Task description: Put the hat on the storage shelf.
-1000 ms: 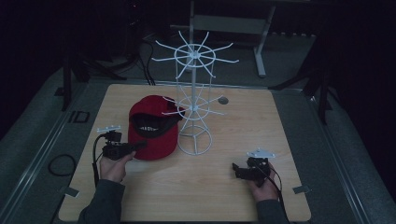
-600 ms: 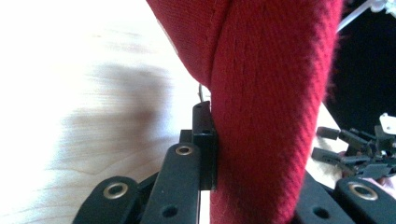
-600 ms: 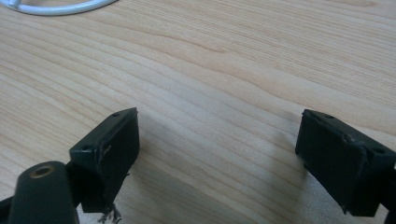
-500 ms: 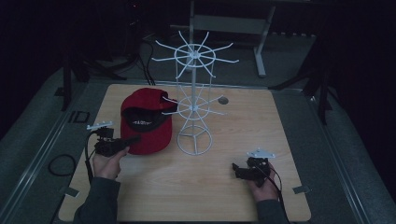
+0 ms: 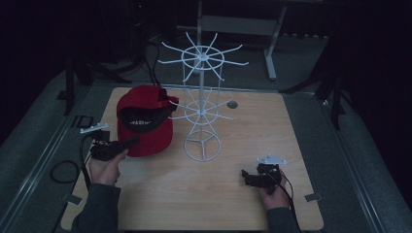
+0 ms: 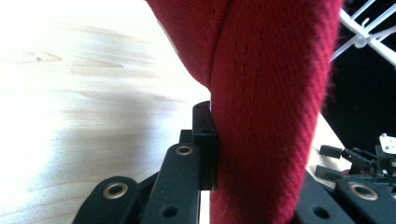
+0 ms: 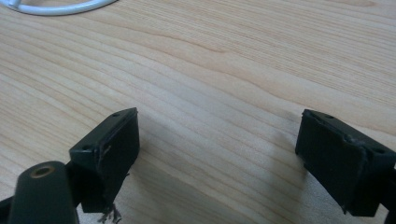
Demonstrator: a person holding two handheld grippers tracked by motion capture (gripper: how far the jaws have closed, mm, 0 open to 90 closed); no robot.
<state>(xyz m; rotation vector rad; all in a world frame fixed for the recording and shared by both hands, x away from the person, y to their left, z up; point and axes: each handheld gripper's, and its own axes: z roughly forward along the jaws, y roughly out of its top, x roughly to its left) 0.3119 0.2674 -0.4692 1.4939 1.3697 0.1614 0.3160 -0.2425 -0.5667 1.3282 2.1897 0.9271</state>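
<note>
Two grippers are under my hands at the wooden table (image 5: 301, 145), and only one is loaded. My left gripper (image 5: 130, 141) is clamped on the red cap (image 5: 145, 116): in the left gripper view one black pad (image 6: 205, 140) presses flat against the red twill, and the fabric (image 6: 271, 102) rises straight up between the fingers, the other pad hidden behind it. From the high view the cap sits just ahead of those fingertips, held by its near edge, its dark inside turned toward me, and its far side lies close against the white wire rack (image 5: 201, 109); I cannot tell whether cloth and wire touch. The rack's hooks also show beyond the cap, to the right of the fingers (image 6: 364, 28).

My right gripper (image 5: 245, 175) is well apart from the cap, on the other side of the rack's round base (image 5: 201, 145). Its fingers (image 7: 109, 149) stand wide apart with nothing between them but bare wood grain. A curve of the rack's white base ring (image 7: 60, 7) lies on the table well ahead of those fingertips.
</note>
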